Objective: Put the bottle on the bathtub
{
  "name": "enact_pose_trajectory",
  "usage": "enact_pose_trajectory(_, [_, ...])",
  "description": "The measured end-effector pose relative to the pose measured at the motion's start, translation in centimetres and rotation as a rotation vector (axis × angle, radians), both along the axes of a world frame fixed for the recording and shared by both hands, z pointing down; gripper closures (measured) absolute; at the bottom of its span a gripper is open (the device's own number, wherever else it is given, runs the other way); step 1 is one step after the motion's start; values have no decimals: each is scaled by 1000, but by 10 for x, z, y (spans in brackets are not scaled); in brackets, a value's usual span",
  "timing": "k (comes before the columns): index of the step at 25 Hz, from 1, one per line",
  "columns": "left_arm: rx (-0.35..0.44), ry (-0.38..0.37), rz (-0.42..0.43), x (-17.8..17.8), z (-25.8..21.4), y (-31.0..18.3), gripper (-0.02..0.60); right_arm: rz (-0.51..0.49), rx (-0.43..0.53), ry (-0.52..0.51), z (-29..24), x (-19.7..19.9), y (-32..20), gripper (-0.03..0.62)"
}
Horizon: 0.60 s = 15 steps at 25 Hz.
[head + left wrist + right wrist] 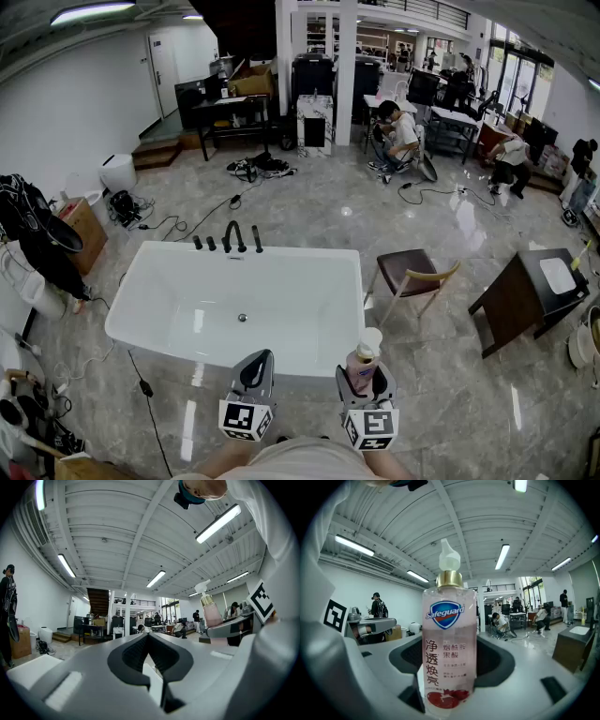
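Observation:
A pink pump bottle (pixel 449 639) with a gold collar and white pump stands upright between the jaws of my right gripper (pixel 452 667), which is shut on it. In the head view the bottle (pixel 363 361) rises from the right gripper (pixel 366 380) just in front of the white bathtub (pixel 141 286), near its front right corner. My left gripper (pixel 253 370) points up beside it, shut with nothing between its jaws (pixel 149 641). The left gripper view also catches the bottle (pixel 210 606) at the right.
Black taps (pixel 230 239) stand on the tub's far rim. A chair (pixel 412 274) and a dark side table (pixel 530 295) stand right of the tub. A cable (pixel 145 389) runs over the floor at its left. People sit and crouch further back.

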<state>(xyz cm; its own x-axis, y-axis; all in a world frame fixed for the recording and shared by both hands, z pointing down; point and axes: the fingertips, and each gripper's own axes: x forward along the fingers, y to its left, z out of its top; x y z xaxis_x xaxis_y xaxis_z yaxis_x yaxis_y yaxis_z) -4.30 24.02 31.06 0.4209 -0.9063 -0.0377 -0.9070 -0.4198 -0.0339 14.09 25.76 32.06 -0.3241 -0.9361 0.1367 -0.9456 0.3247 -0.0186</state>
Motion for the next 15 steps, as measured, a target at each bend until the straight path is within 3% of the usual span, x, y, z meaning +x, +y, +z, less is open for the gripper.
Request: enact_pose_trajectory(15, [-11, -2, 11, 0, 1, 8, 572, 24, -25, -37, 4, 2, 8, 286])
